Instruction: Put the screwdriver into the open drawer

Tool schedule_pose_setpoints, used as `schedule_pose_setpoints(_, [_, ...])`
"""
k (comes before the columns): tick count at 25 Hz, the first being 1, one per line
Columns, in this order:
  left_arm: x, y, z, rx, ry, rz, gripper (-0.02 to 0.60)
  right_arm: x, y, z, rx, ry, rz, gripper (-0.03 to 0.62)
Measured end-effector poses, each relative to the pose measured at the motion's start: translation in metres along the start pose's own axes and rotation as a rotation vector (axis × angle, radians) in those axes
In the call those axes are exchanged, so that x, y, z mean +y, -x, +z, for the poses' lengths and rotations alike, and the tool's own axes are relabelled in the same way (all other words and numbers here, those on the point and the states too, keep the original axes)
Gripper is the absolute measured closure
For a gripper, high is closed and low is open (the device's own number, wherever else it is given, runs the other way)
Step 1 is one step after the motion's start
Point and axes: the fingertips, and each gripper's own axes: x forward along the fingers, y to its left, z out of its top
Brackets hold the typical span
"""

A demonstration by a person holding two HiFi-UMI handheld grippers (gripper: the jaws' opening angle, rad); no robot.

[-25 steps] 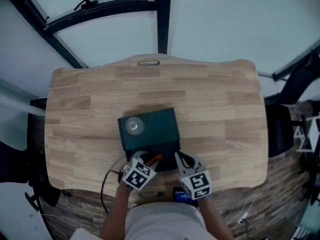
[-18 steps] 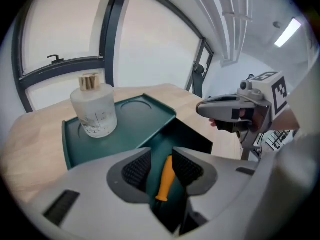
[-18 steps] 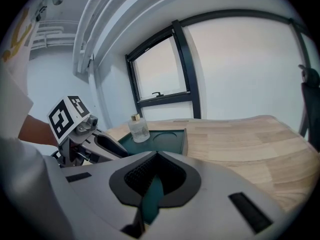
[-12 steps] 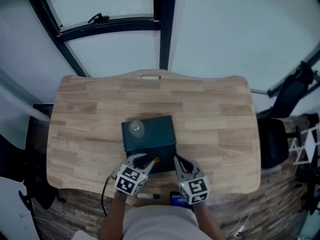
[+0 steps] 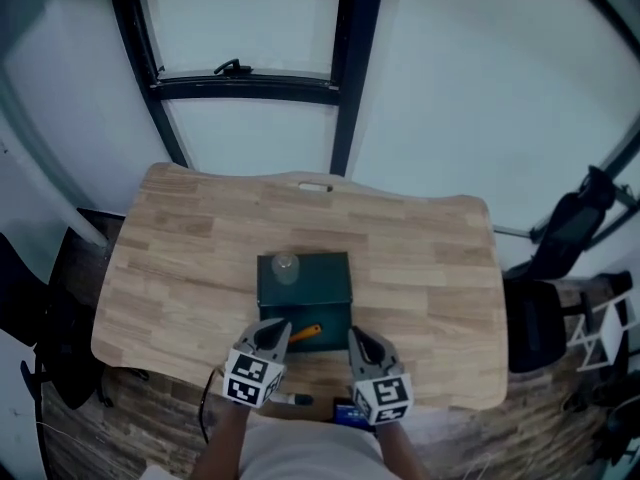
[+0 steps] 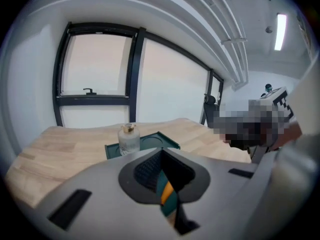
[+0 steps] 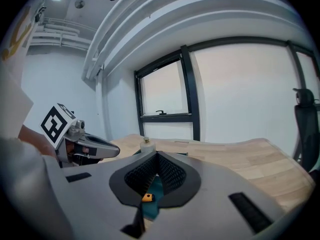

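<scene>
A dark green box [image 5: 305,278] stands mid-table with its drawer [image 5: 325,340] pulled out toward me. The screwdriver [image 5: 305,333], orange-handled, lies in that drawer. My left gripper [image 5: 277,330] hovers just left of it, jaws shut on nothing. My right gripper [image 5: 356,338] hangs at the drawer's right front corner, also shut and empty. In the left gripper view, a sliver of the orange handle [image 6: 167,189] shows below the closed jaws. The right gripper view shows the orange handle [image 7: 147,197] the same way, with the left gripper [image 7: 95,149] at its left.
A small glass bottle [image 5: 285,265] stands on the box top. The wooden table [image 5: 420,258] has a handle slot [image 5: 315,187] at its far edge. A black chair [image 5: 545,318] stands to the right. A black cable [image 5: 208,398] hangs at the near edge.
Both grippers have lifted and drawn back from the drawer toward me. The left jaws, open beside the screwdriver before, have closed empty. The screwdriver stays in the drawer.
</scene>
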Motion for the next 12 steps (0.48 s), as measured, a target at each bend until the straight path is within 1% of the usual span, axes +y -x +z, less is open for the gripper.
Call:
schedule_pose_setpoints(1, [0.002,0.006,0.001,-0.019,-0.012,0.022,0.583,0.004,0.003,0.003,-0.002,0.002,0.003,0.597])
schedule_pose_setpoints(3, [0.002,0.017,0.005,-0.047,-0.02,0.043,0.583,0.009,0.008,0.01,-0.018,0.0,0.0,0.597])
schedule_pose_setpoints(5, [0.004,0.028,0.01,-0.074,-0.004,0.053,0.583,0.009,0.011,0.015,-0.033,-0.009,-0.011,0.597])
schedule_pose_setpoints(7, [0.008,0.04,0.015,-0.101,-0.004,0.086,0.583,0.011,0.015,0.02,-0.043,-0.009,-0.014,0.597])
schedule_pose_setpoints(10, [0.016,0.052,0.018,-0.119,-0.033,0.147,0.583,0.01,0.019,0.023,-0.059,-0.004,-0.016,0.597])
schedule_pose_setpoints(12, [0.019,0.056,0.017,-0.121,-0.041,0.166,0.583,0.008,0.02,0.021,-0.06,-0.004,-0.02,0.597])
